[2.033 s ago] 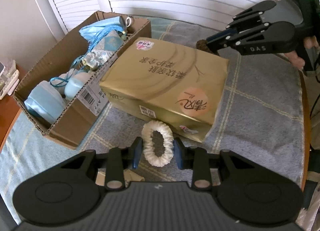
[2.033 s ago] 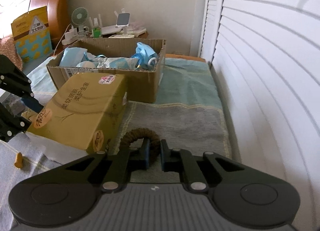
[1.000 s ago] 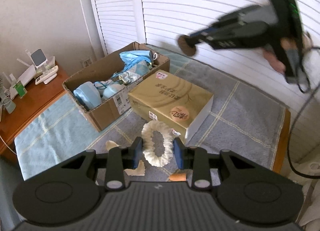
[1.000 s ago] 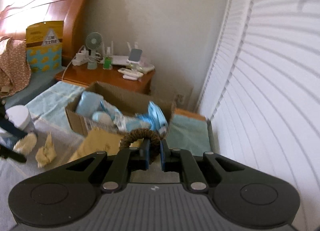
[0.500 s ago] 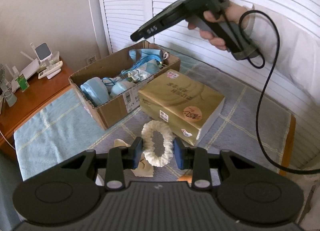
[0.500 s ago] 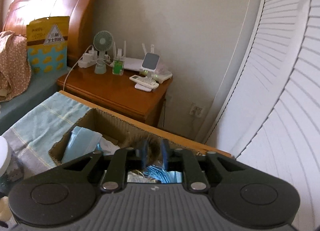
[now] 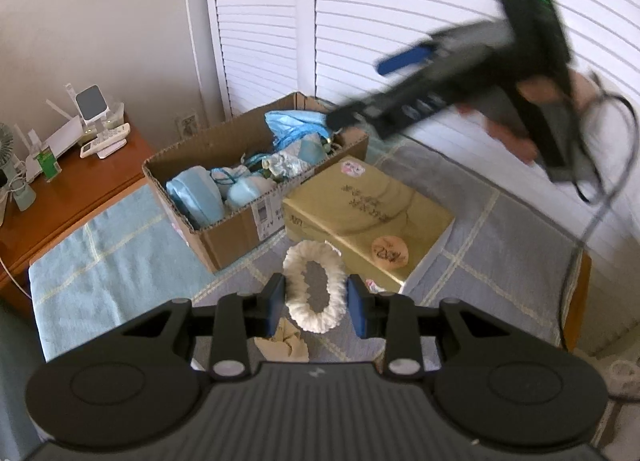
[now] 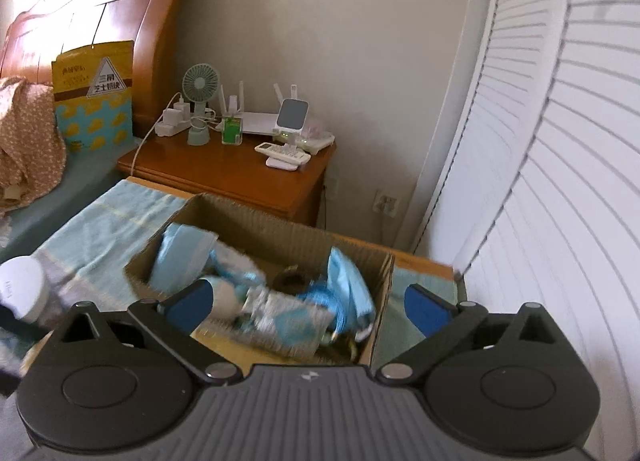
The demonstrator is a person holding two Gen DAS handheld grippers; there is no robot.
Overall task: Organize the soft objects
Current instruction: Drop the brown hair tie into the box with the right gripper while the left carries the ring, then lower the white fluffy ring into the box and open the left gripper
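Blue-grey cloth [image 7: 500, 245], one cardboard box [image 7: 240, 229], two scrunchies, white [image 7: 315, 289], brown [image 8: 291, 279]

A wooden nightstand [image 8: 224, 177] is seen against the beige wall, beside a wooden headboard [image 8: 120, 13]. On it are noted a small green desk fan [image 8: 200, 101], a white power strip [image 8: 172, 123], a white router with antennas [image 8: 256, 117], a green-labelled bottle [image 8: 232, 127] and two white remote controls [image 8: 282, 151]. A yellow bag printed with ducks [image 8: 94, 97] is propped against the headboard, next to a floral cloth [image 8: 28, 133]. White louvred doors [image 7: 380, 21] fill the right side. A wall socket [image 8: 384, 201] is observed low beside them. A checked blue-grey cloth [image 7: 112, 253] covers the tabletop.
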